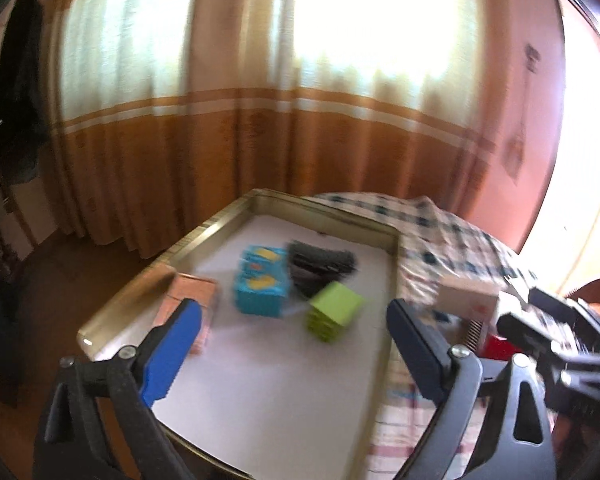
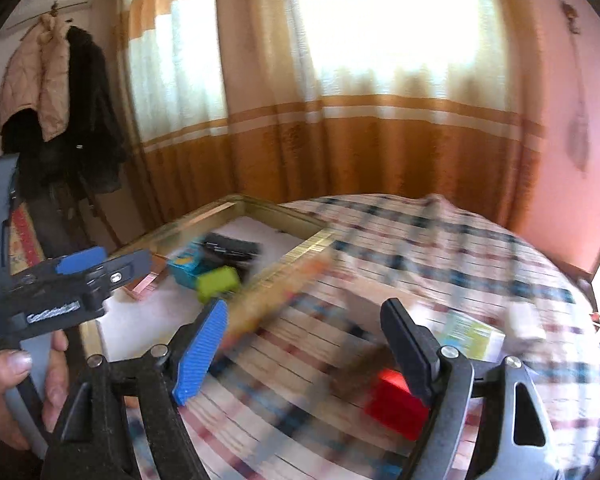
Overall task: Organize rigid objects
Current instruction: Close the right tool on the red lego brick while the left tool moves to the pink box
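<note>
A shallow tray (image 1: 204,228) with a gold-coloured rim and white floor sits on a counter (image 2: 440,248) covered in a checked cloth. Both views are motion-blurred.

In the left wrist view, the left hand-held gripper (image 1: 292,348) hovers over the near half of the tray, its fingers spread wide apart with nothing between them. Four things cluster in the tray's far half: a pink box (image 1: 192,300) at 9 o'clock against the left rim, a turquoise box (image 1: 262,286) in the middle, a dark black object (image 1: 320,266) at 1 o'clock touching it, and a lime-green block (image 1: 334,312) just in front. The tray's near half is bare white floor, and the far strip along the back rim is also free.

In the right wrist view, the right hand-held gripper (image 2: 304,344) is over the cloth, to the right of the tray's right rim, fingers also apart and gripping nothing. A red block (image 2: 396,404) lies on the cloth at 5 o'clock, beside the right finger. A pale box with a green label (image 2: 470,334) lies at 3 o'clock, a small white box (image 2: 524,320) beyond it. A blurred orange stick-like object (image 2: 276,292) lies along the tray's right rim.
</note>
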`<action>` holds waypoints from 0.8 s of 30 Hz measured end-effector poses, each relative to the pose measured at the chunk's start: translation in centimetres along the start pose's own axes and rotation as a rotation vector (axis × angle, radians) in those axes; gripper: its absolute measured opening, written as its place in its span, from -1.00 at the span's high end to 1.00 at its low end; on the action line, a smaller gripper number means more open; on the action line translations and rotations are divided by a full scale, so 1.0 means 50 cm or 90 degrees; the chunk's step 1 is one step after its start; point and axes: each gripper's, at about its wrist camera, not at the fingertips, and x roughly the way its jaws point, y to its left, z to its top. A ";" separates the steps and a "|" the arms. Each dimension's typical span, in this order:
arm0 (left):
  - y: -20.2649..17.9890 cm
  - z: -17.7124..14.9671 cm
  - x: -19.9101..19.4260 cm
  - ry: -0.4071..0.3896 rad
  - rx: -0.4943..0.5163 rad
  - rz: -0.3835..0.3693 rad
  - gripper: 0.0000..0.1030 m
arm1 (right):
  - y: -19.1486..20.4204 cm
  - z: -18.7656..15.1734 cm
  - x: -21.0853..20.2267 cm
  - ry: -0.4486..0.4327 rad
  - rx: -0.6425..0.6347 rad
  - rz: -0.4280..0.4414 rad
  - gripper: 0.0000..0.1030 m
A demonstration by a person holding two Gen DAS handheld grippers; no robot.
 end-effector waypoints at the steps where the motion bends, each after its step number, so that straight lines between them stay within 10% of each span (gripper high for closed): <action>1: -0.016 -0.005 -0.001 0.001 0.011 -0.007 -0.89 | -0.019 -0.005 -0.007 0.004 0.002 -0.013 -0.58; 24: -0.102 -0.062 -0.008 0.017 0.077 -0.011 -0.96 | -0.077 -0.047 0.021 0.114 0.010 -0.056 -0.59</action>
